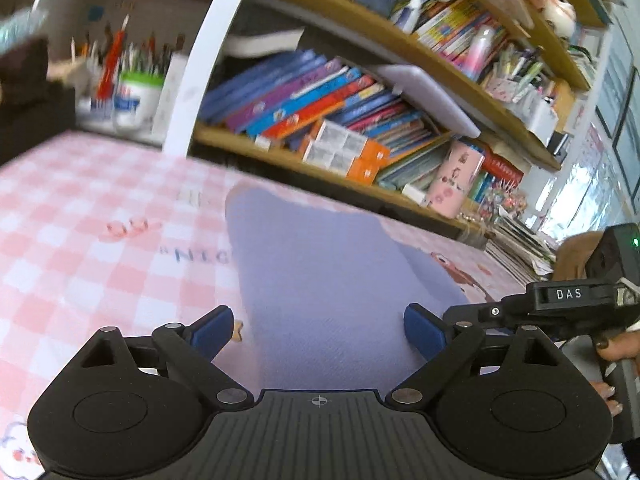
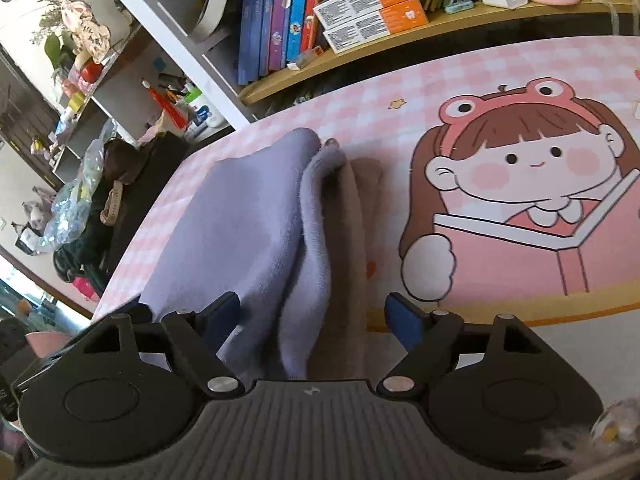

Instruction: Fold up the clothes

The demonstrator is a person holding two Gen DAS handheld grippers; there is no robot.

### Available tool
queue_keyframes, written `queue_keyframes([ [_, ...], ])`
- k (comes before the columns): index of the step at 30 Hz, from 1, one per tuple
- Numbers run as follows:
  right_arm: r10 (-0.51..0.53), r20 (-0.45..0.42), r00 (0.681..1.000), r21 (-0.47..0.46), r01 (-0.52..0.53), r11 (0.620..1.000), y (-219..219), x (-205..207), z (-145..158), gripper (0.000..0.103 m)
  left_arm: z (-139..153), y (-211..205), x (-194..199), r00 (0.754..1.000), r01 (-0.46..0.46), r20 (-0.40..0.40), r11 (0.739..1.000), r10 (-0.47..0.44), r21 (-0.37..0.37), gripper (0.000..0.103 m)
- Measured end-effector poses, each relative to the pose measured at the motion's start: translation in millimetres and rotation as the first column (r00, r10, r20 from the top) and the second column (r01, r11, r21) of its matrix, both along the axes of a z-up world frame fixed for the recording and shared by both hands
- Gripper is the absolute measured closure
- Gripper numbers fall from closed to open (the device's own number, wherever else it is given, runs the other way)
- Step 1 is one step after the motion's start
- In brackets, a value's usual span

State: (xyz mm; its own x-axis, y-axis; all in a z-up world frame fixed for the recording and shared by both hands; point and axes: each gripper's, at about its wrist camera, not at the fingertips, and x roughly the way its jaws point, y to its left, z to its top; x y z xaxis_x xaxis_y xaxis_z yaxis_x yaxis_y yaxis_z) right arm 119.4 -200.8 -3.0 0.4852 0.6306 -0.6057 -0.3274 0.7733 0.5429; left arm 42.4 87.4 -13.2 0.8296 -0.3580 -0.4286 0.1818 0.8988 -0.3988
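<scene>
Left claw (image 1: 319, 330): released, blue pads (image 1: 212, 330) spread wide, nothing between them, poised low over the near end of the lilac garment (image 1: 320, 280). Right claw (image 2: 314, 318): likewise released, pads (image 2: 406, 322) apart on either side of the garment (image 2: 248, 232), no cloth pinched. In the left wrist view, seen at the right edge with a hand (image 1: 612, 360) wrapped round its grip.

Garment: lying on the counter (image 1: 80, 220), on a pink-and-white checked mat. Folded lengthwise into a long narrow shape; long axis running away from both claws toward the shelving. Far end narrowed and rounded, stopping short of the counter's back edge. In the right wrist view, smooth face uppermost on the left, fleecy inner face (image 2: 320, 240) exposed along the right-hand fold, with a beige-looking strip beside it; cloth or shadow, cannot tell. Just right of the garment, a printed cartoon girl (image 2: 520, 168) in a frog hat on the mat.

Beyond the counter: wooden shelf (image 2: 360, 48) with upright books (image 2: 280, 12), two orange-and-white cartons (image 2: 372, 12), a pink cup (image 1: 452, 180). Farther left, a pen pot (image 1: 136, 92), blurred.
</scene>
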Motion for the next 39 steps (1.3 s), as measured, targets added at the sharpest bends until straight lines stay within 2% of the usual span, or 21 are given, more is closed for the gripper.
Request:
queue_keyframes([
  [2, 0.005, 0.002, 1.0, 0.003, -0.005, 1.0, 3, 0, -2, 0.037, -6, 4, 3, 0.999, 0.009, -0.03, 0.999, -0.01, -0.046, 0.01],
  [6, 0.015, 0.005, 1.0, 0.009, -0.015, 1.0, 8, 1, -5, 0.045, -15, 8, 6, 0.997, 0.039, -0.06, 0.991, -0.047, -0.125, 0.021],
  [10, 0.026, 0.008, 1.0, 0.016, -0.026, 1.0, 13, 2, -8, 0.056, -14, 3, 5, 0.997, 0.042, -0.054, 0.994, -0.047, -0.102, 0.025],
  [13, 0.035, 0.081, 0.996, -0.042, -0.032, 0.999, 19, -10, -1, 0.064, -11, -1, 2, 0.998, 0.043, -0.046, 0.995, -0.047, -0.089, 0.031],
  [15, 0.046, 0.136, 0.99, -0.093, -0.034, 0.995, 24, -20, 5, 0.065, -7, -8, -1, 0.997, 0.056, -0.045, 0.996, -0.059, -0.067, 0.033],
  [22, 0.048, 0.172, 0.984, -0.153, -0.021, 0.988, 4, -45, 8, 0.065, -2, -32, -9, 0.991, 0.119, -0.06, 0.991, -0.122, -0.054, 0.033],
  [27, 0.027, 0.146, 0.989, -0.102, -0.012, 0.995, -20, -51, 3, 0.063, -1, -46, -9, 0.982, 0.166, -0.081, 0.985, -0.17, -0.051, 0.031],
  [29, 0.018, 0.135, 0.991, -0.081, -0.007, 0.997, -30, -53, 1, 0.057, -1, -44, -7, 0.981, 0.168, -0.09, 0.984, -0.173, -0.062, 0.028],
  [31, 0.011, 0.124, 0.992, -0.061, -0.003, 0.998, -40, -55, -1, 0.046, -2, -39, -4, 0.981, 0.158, -0.099, 0.984, -0.166, -0.08, 0.026],
  [33, -0.001, 0.089, 0.996, -0.015, 0.002, 1.0, -49, -50, -6, 0.042, -1, -35, -2, 0.982, 0.145, -0.106, 0.984, -0.155, -0.101, 0.026],
  [38, 0.006, 0.011, 1.0, 0.086, -0.007, 0.996, -57, -37, -19, 0.042, 2, -42, -1, 0.982, 0.148, -0.103, 0.986, -0.156, -0.083, 0.026],
  [39, 0.013, 0.008, 1.0, 0.097, -0.014, 0.995, -55, -35, -20, 0.045, 3, -43, -1, 0.982, 0.15, -0.101, 0.986, -0.157, -0.077, 0.027],
])
